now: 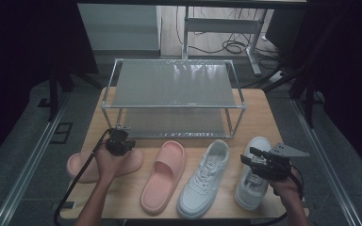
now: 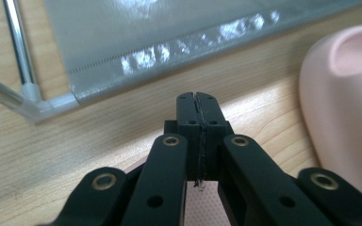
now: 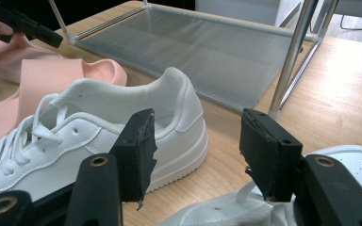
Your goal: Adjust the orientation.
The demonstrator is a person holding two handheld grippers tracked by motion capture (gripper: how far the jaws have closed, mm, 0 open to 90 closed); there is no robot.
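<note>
Up top I see L gripper [image 1: 118, 141] over the pink slipper [image 1: 82, 165]; its own view shows jaws clenched empty. R gripper [image 3: 195, 153] gapes above a white sneaker [image 3: 226, 209].

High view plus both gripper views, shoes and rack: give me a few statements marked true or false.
1. Two pink slippers and two white sneakers lie on the table. True.
2. The left gripper has its jaws wide open. False: in the left gripper view they are pressed together, above the left pink slipper.
3. The right gripper has its jaws open. True; it sits over the right white sneaker.
4. A sneaker already sits on the rack. False: both shelves are bare.
5. The other pink slipper lies beside the left white sneaker. True.
</note>
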